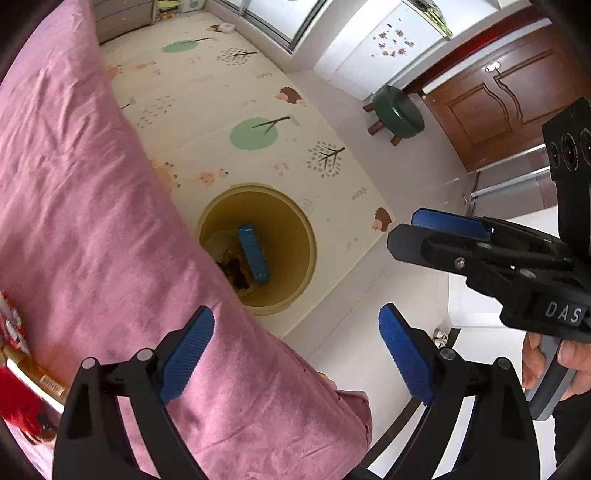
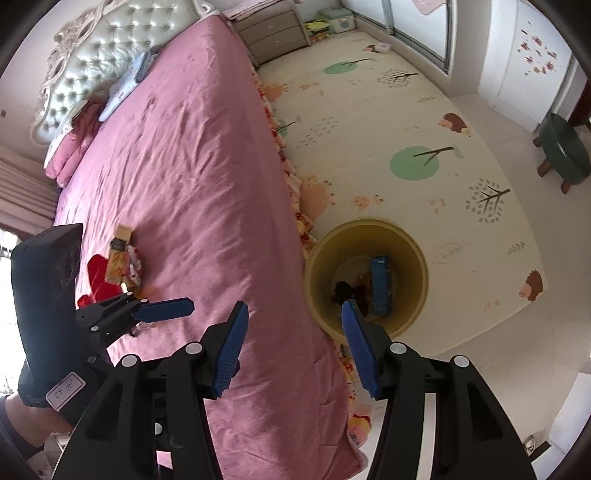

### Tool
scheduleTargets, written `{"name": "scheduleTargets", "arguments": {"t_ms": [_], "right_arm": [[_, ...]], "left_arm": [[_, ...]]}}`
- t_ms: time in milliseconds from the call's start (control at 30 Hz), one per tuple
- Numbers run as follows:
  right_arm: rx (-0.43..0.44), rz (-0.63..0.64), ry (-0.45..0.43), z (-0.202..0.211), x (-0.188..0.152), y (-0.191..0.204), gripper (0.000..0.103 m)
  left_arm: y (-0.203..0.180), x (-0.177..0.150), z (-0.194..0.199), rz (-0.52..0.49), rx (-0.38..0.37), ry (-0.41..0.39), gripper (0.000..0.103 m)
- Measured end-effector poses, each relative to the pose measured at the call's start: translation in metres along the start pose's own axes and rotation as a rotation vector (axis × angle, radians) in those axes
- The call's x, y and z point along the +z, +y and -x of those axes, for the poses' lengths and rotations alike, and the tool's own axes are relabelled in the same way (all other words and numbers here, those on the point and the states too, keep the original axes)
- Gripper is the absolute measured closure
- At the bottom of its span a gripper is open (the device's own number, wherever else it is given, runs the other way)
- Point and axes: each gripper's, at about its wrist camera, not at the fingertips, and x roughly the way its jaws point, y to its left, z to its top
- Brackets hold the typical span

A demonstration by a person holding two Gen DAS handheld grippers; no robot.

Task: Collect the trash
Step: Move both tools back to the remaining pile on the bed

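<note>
A yellow trash bin (image 1: 295,236) (image 2: 410,251) stands on the floor beside the pink bed (image 1: 92,221) (image 2: 184,166). A blue box (image 1: 253,254) (image 2: 381,284) and dark scraps lie inside it. Several wrappers, red and tan, lie on the bed (image 2: 118,262) and show at the left edge of the left wrist view (image 1: 22,369). My left gripper (image 1: 295,354) is open and empty over the bed's edge. My right gripper (image 2: 291,343) is open and empty, above the bed's edge next to the bin. It also shows in the left wrist view (image 1: 406,236).
A patterned play mat (image 1: 221,110) (image 2: 406,129) covers the floor. A green stool (image 1: 399,110) (image 2: 565,155) stands near a wooden door (image 1: 509,92). A bedside drawer unit (image 2: 273,33) is at the far end of the bed, pillows (image 2: 122,81) by the headboard.
</note>
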Motion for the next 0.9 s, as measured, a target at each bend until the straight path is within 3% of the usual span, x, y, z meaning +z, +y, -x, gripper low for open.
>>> {"name": "scheduleTargets", "arguments": {"t_ms": [267,900], "right_arm": [[0.047,0.089,0.03,-0.009,-0.004,0.057,0.051],[0.153,0.345,0.163,-0.069,-0.023,0.22,0.051]], "left_arm": [[0.037,-0.033,0.034,0.083,0.027,-0.046,0.013],[0.174,-0.138,0.117,0.408,0.115,-0.15,0.013]]}}
